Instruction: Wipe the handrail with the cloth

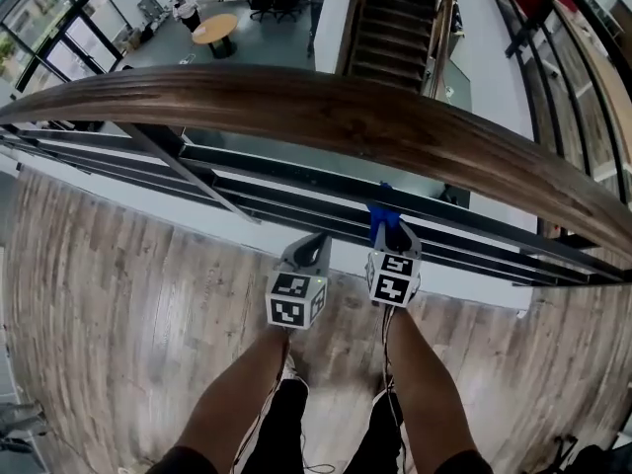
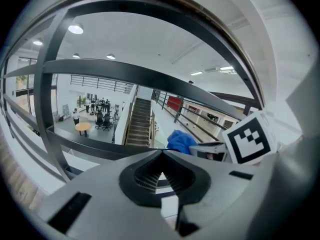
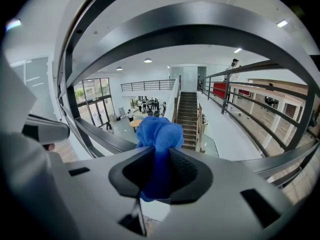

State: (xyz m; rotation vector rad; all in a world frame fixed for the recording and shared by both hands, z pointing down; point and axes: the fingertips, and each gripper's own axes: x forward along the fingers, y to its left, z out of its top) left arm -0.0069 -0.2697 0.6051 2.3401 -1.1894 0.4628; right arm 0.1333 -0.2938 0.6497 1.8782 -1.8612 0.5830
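A curved dark wooden handrail (image 1: 326, 117) runs across the head view above black metal rails (image 1: 296, 200). My right gripper (image 1: 385, 227) sits below the handrail, shut on a bunched blue cloth (image 3: 159, 144), whose top sticks out past the jaws (image 1: 382, 208). My left gripper (image 1: 314, 248) is beside it to the left, jaws shut with nothing between them (image 2: 161, 171). From the left gripper view the blue cloth (image 2: 181, 140) and the right gripper's marker cube (image 2: 248, 139) show at right. Neither gripper touches the handrail.
Beyond the railing is an open drop to a lower floor with a round table (image 1: 215, 30), chairs and a staircase (image 1: 395, 23). I stand on a wood plank floor (image 1: 118, 294). A slanted black rail post (image 1: 178, 171) crosses at left.
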